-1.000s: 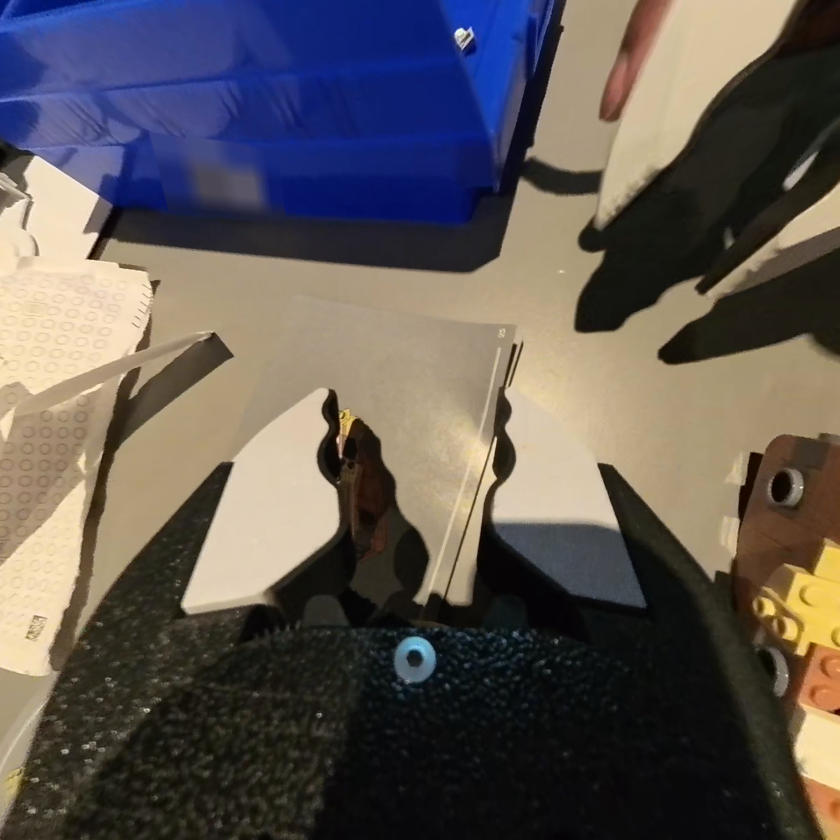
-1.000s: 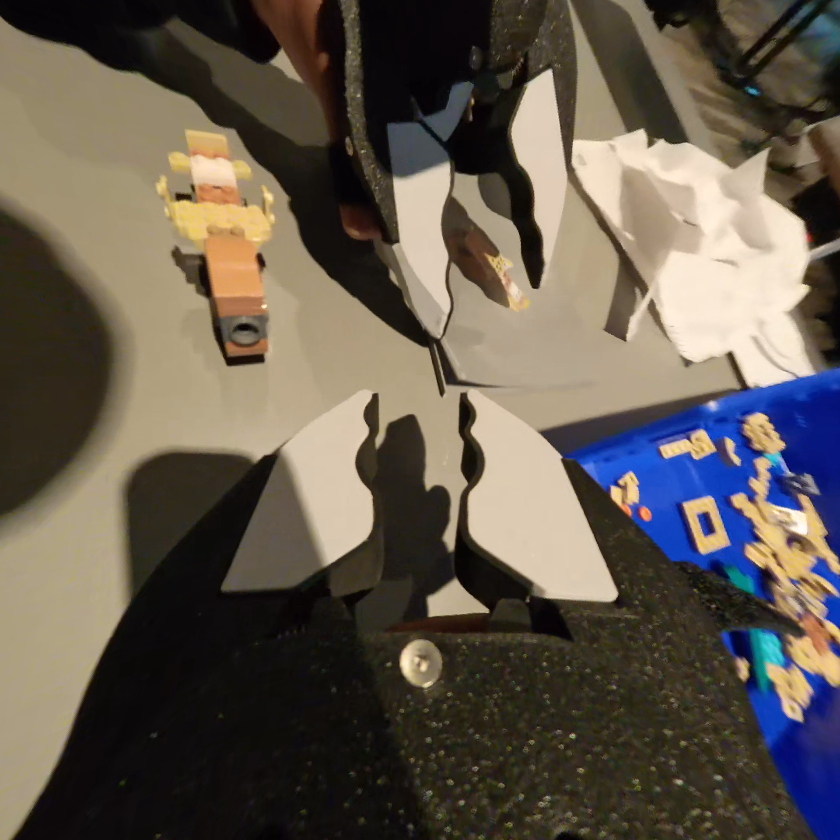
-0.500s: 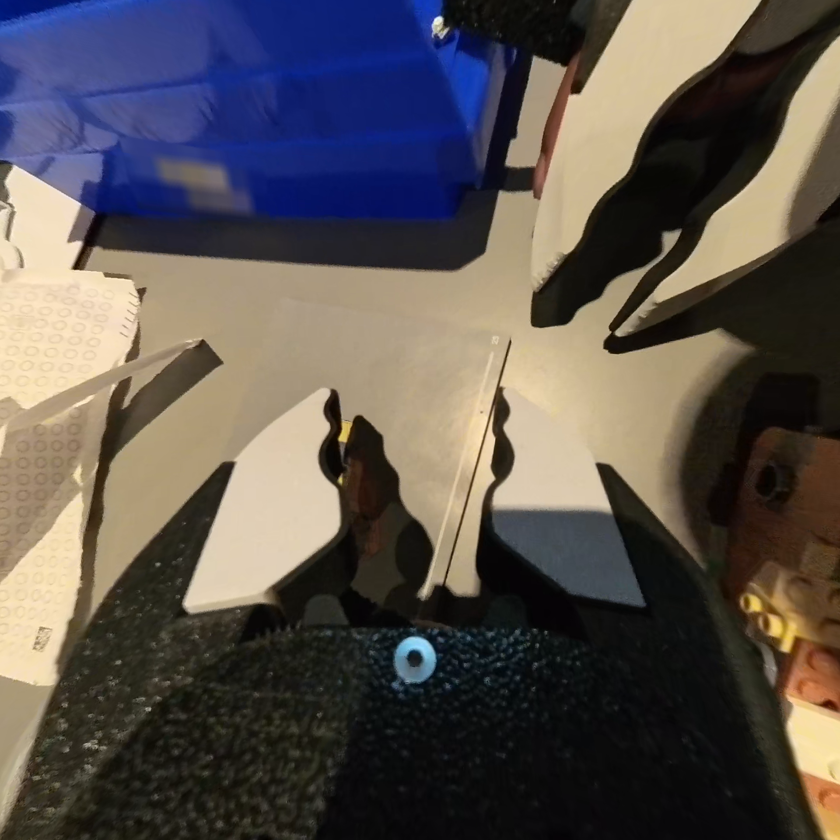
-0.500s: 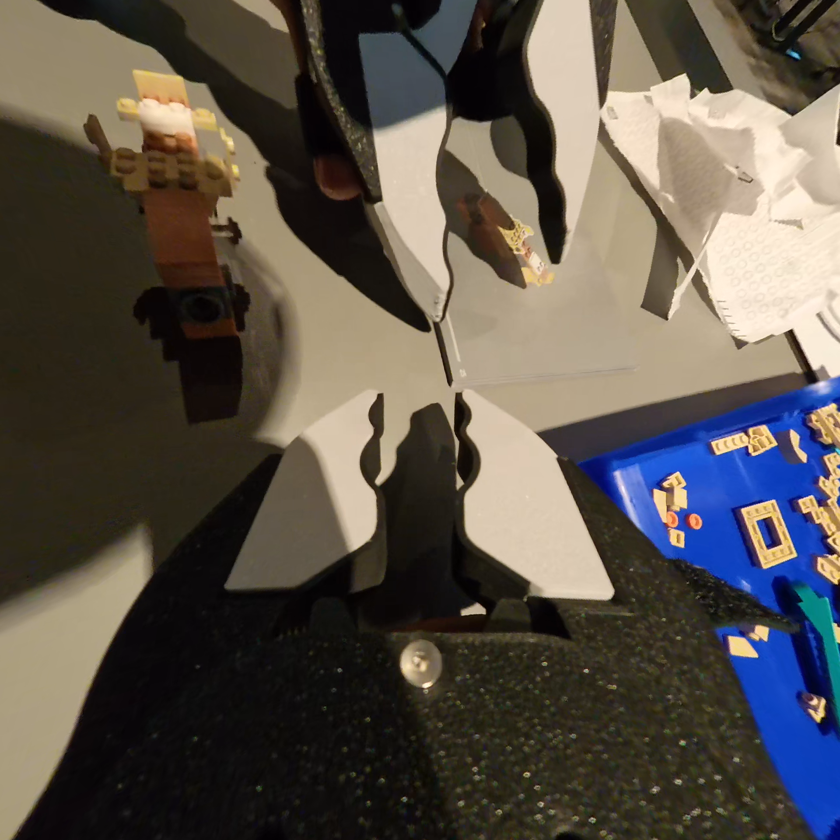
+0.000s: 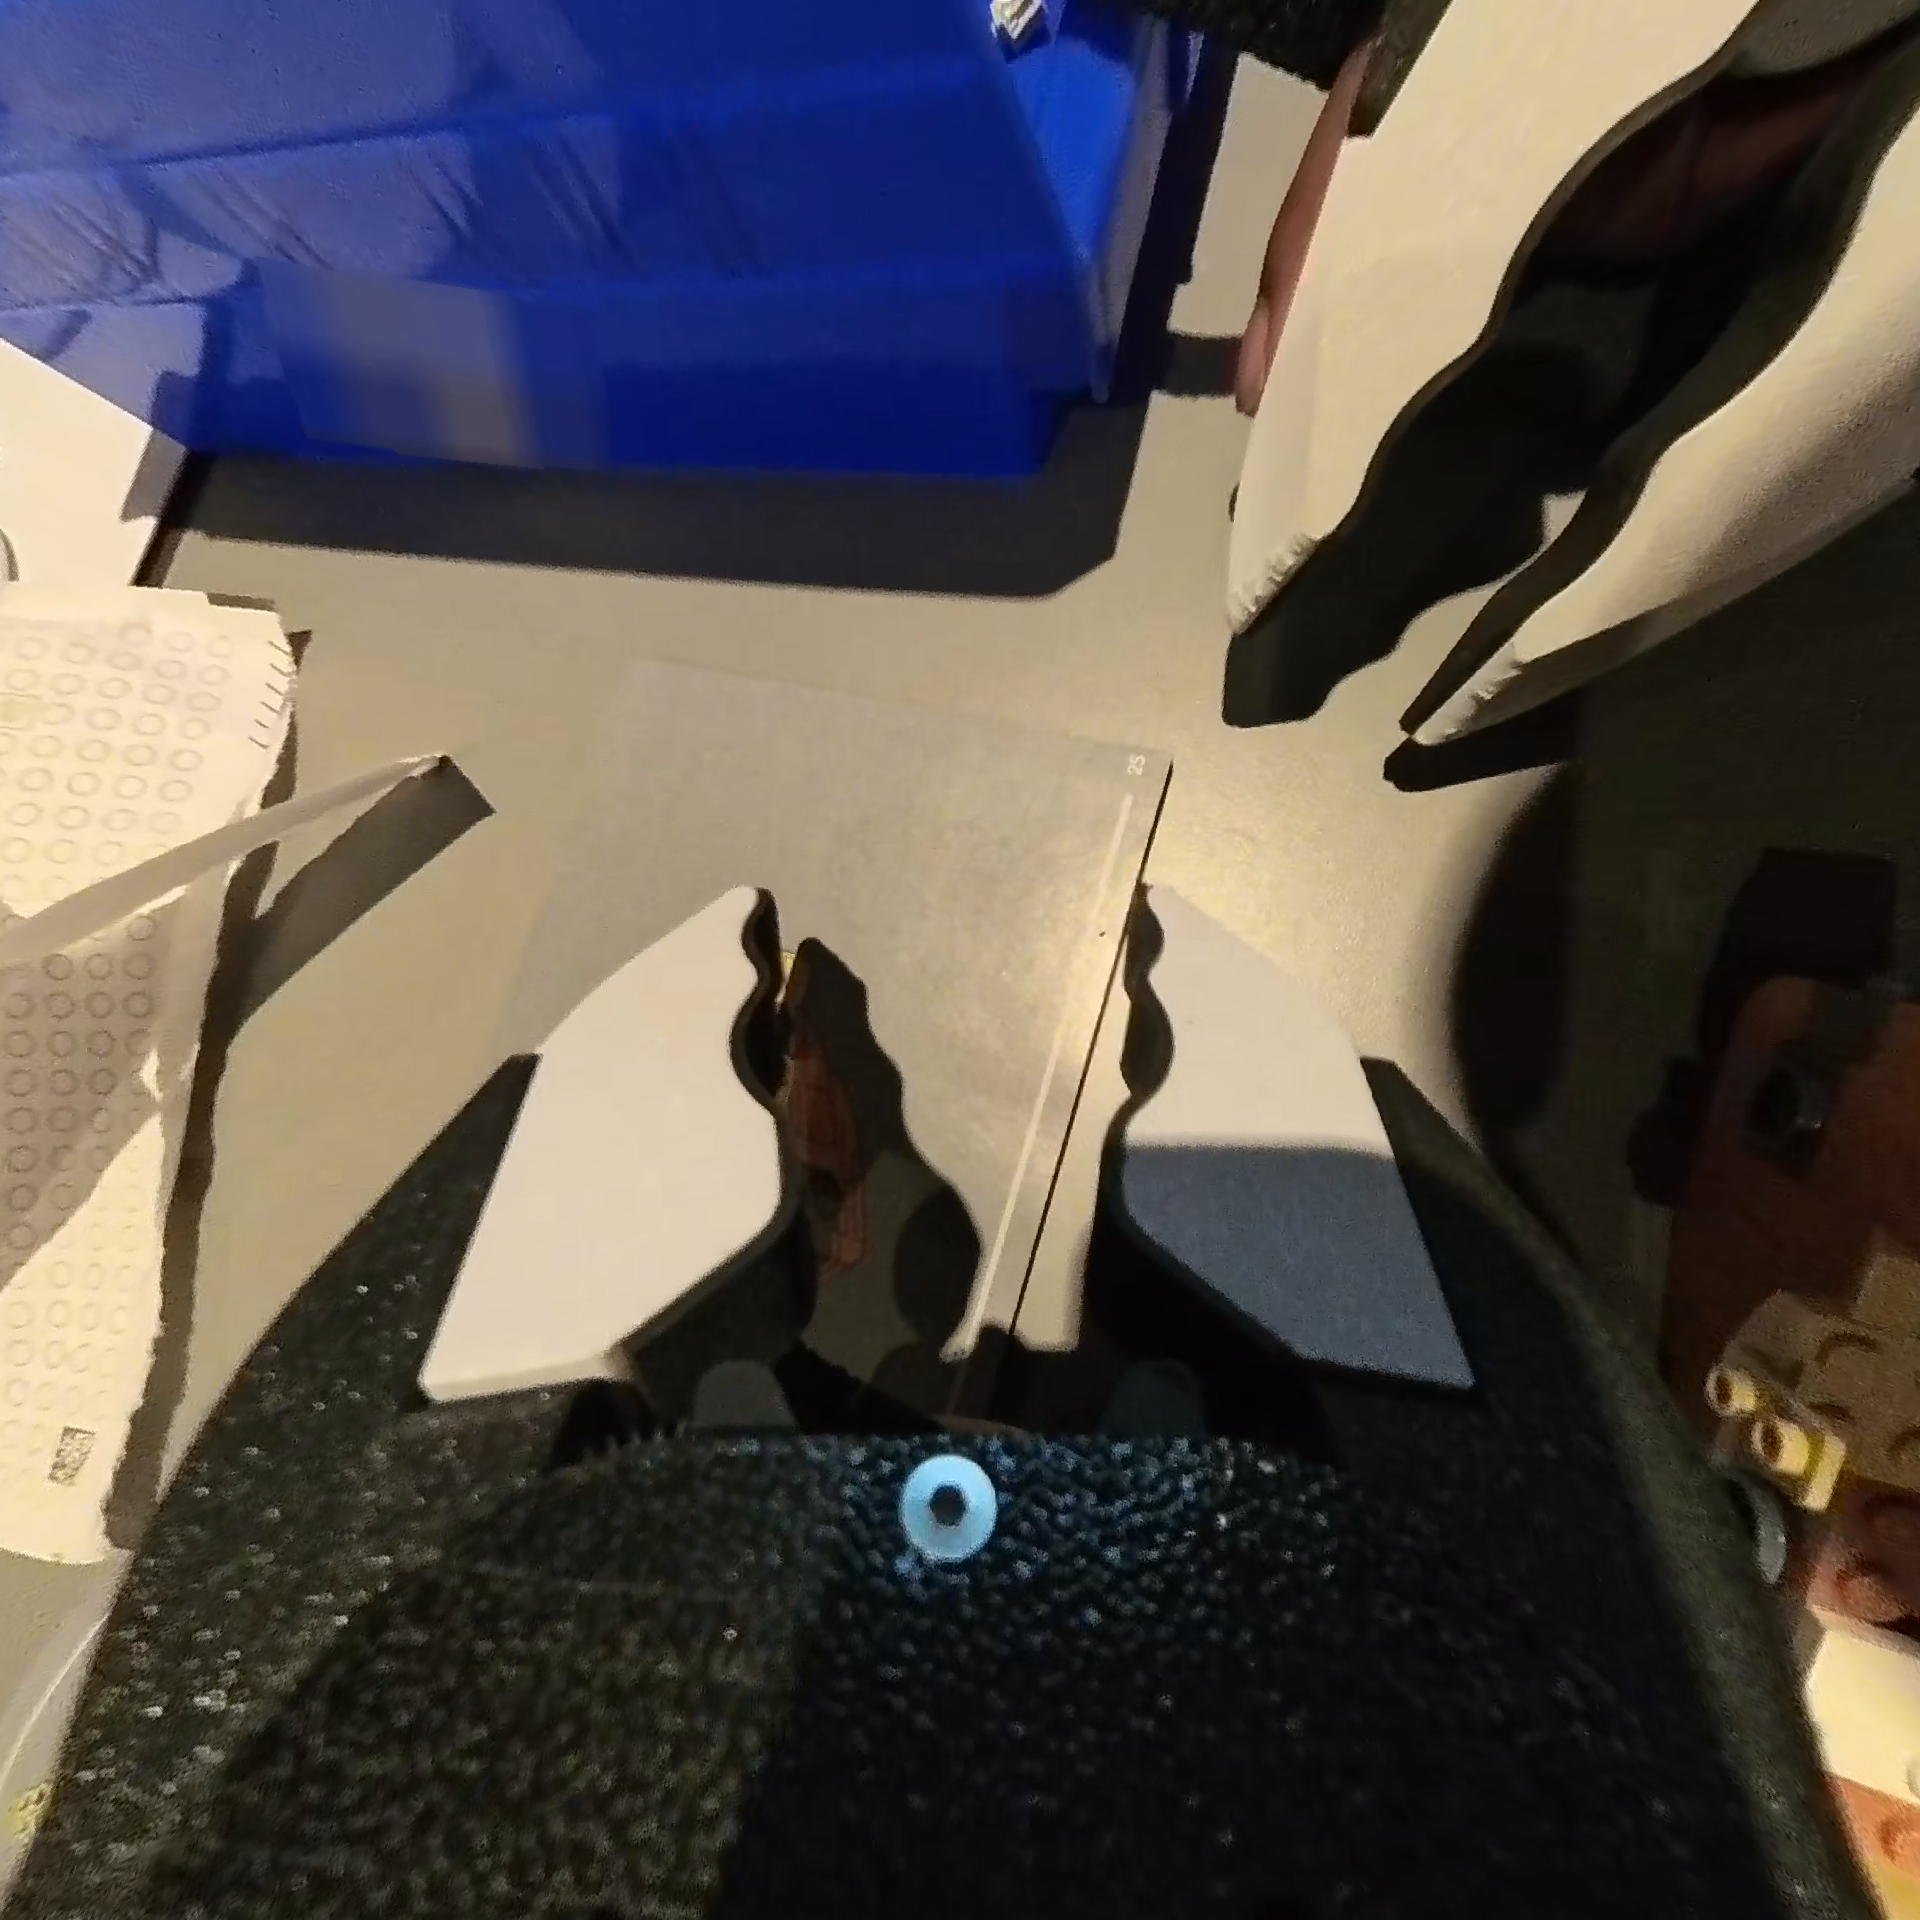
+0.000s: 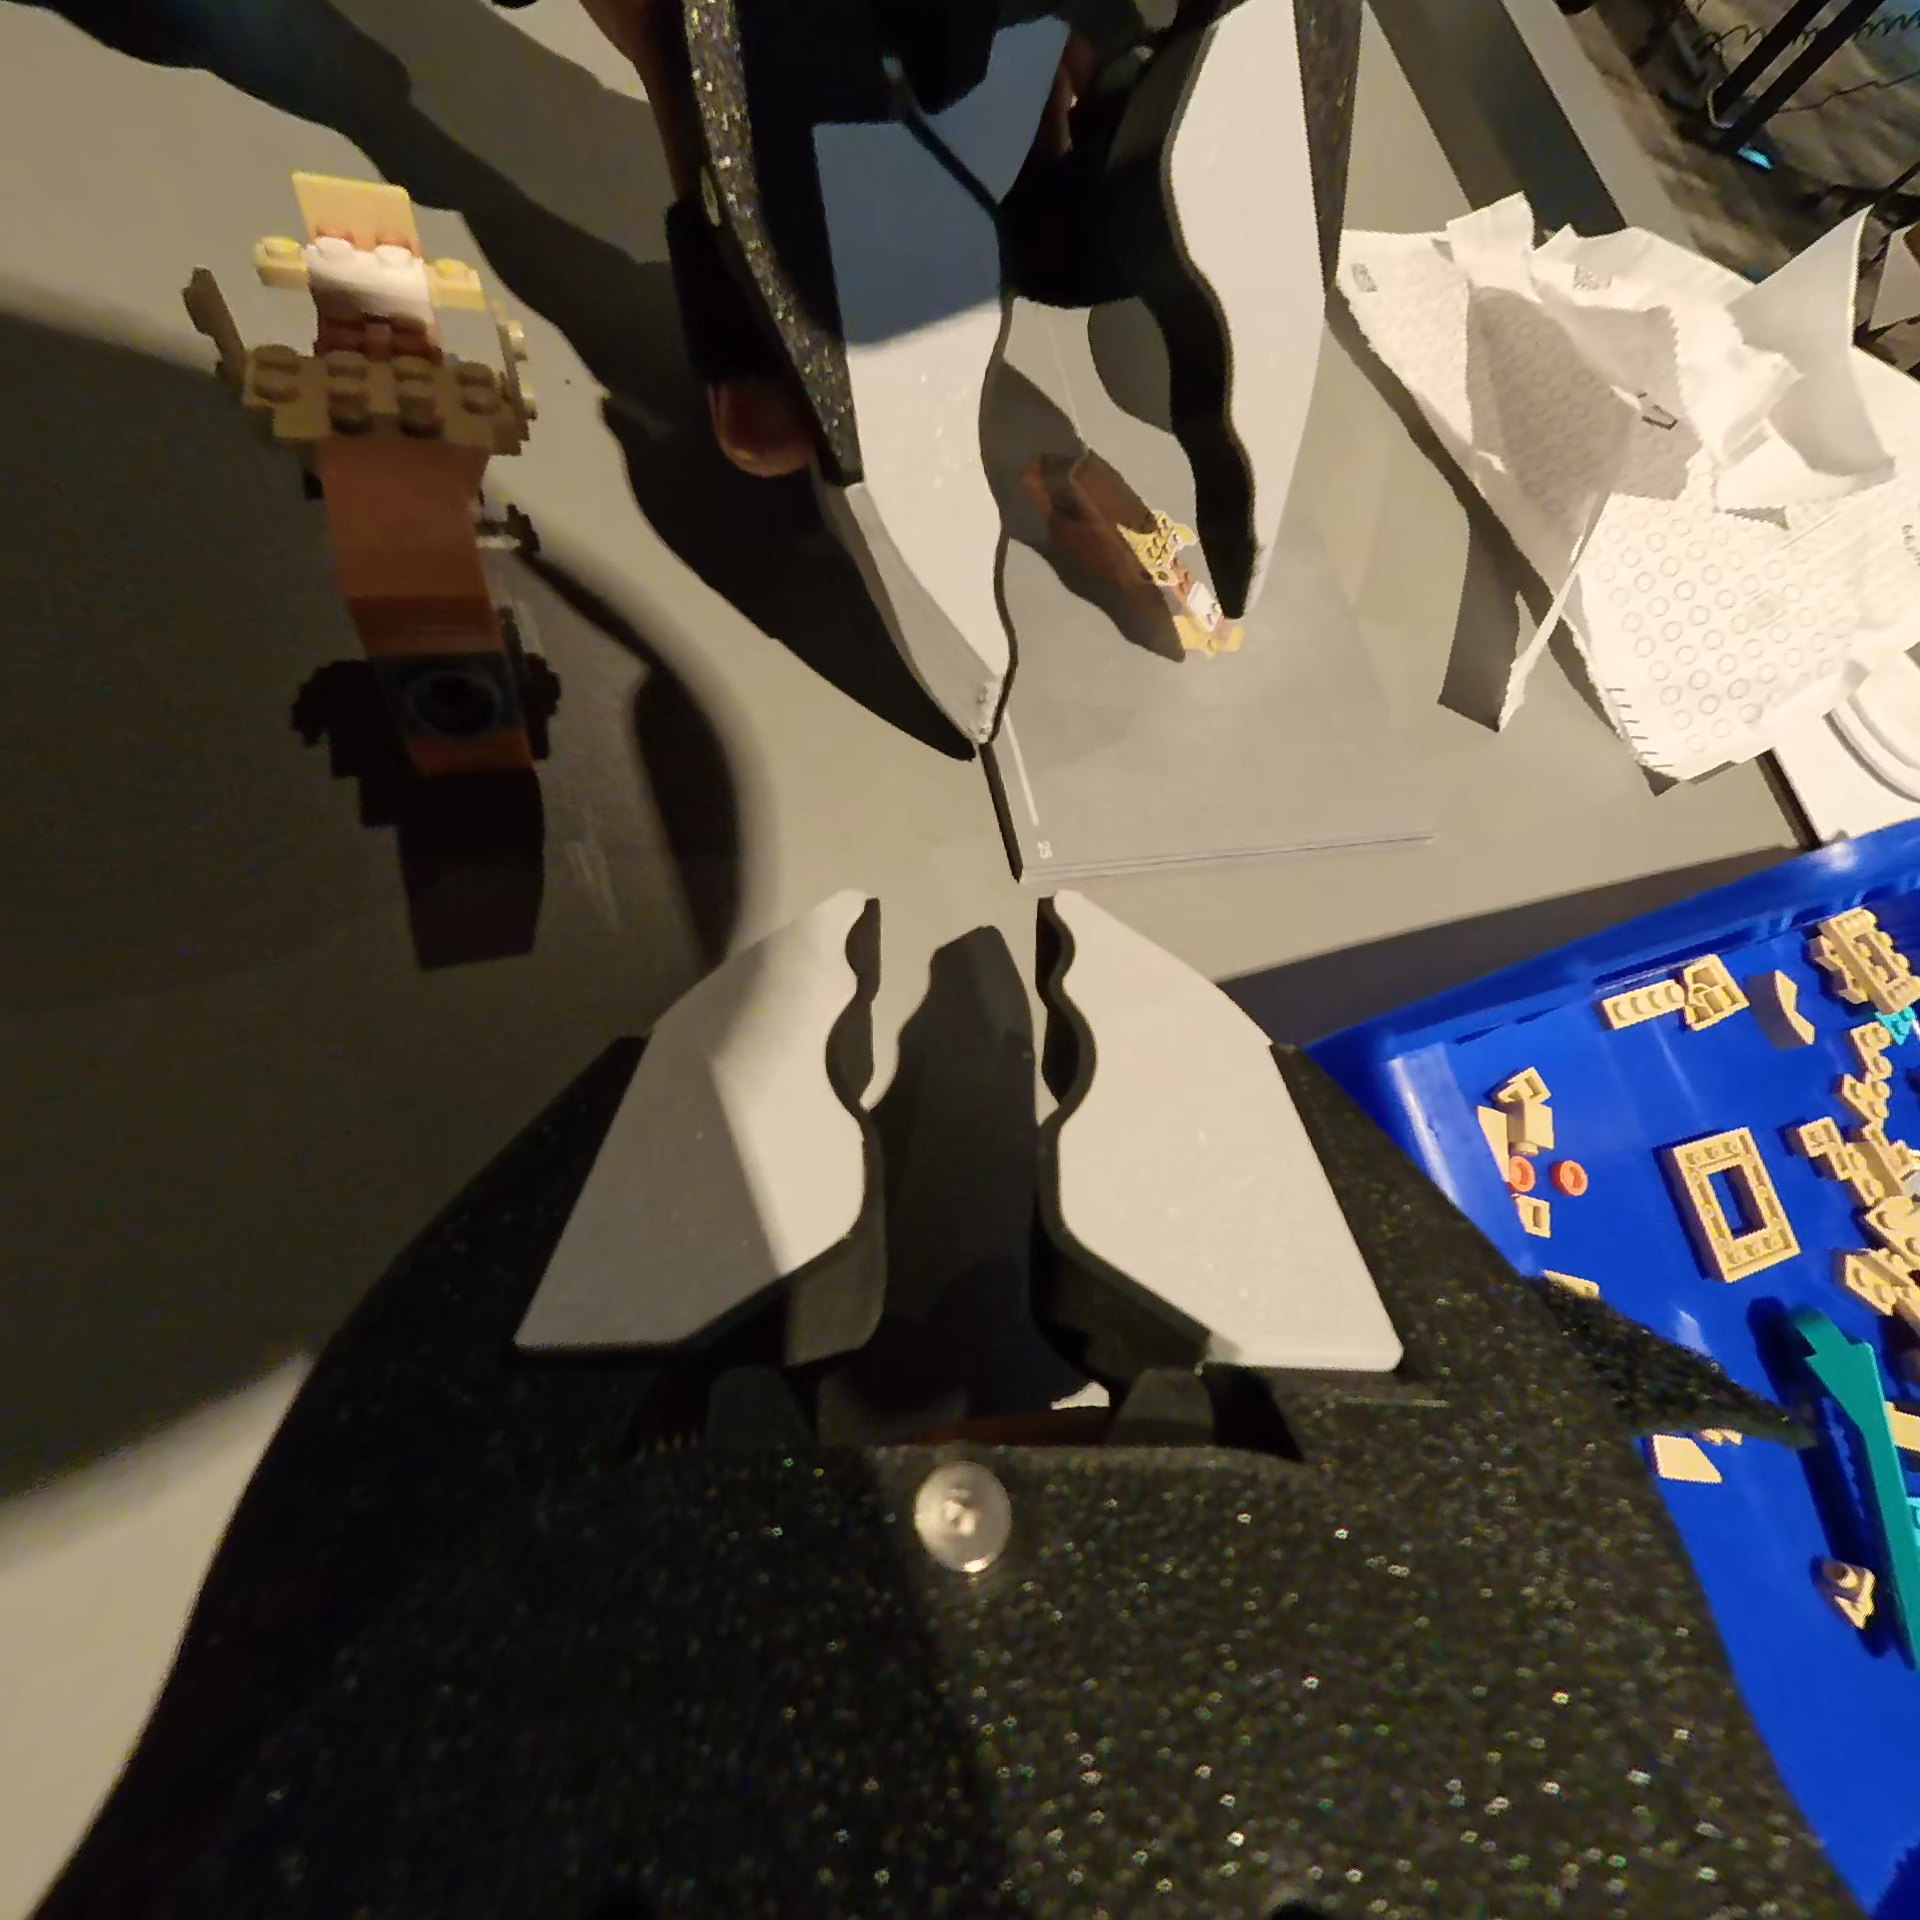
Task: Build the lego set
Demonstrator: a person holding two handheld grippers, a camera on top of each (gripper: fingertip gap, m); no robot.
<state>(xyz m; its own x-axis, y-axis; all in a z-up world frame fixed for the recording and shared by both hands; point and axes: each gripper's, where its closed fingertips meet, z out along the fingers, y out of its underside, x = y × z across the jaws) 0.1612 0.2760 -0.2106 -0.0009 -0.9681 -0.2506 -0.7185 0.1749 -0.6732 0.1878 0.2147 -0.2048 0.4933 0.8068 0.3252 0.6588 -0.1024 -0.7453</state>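
- Right now the left claw (image 5: 951, 997) is spread wide over the open instruction book (image 5: 883, 862) on the grey table (image 5: 727, 623) — nothing is in it.
- The right claw (image 6: 951, 966) is a little apart too, holding nothing, just by the book's near corner.
- The brown and tan lego build (image 6: 400, 468) lies on the table, off to the right claw's left.
- Loose tan bricks (image 6: 1725, 1216) sit in the blue bin (image 6: 1455, 1164) — torn white bags (image 6: 1683, 540) lie past the book.
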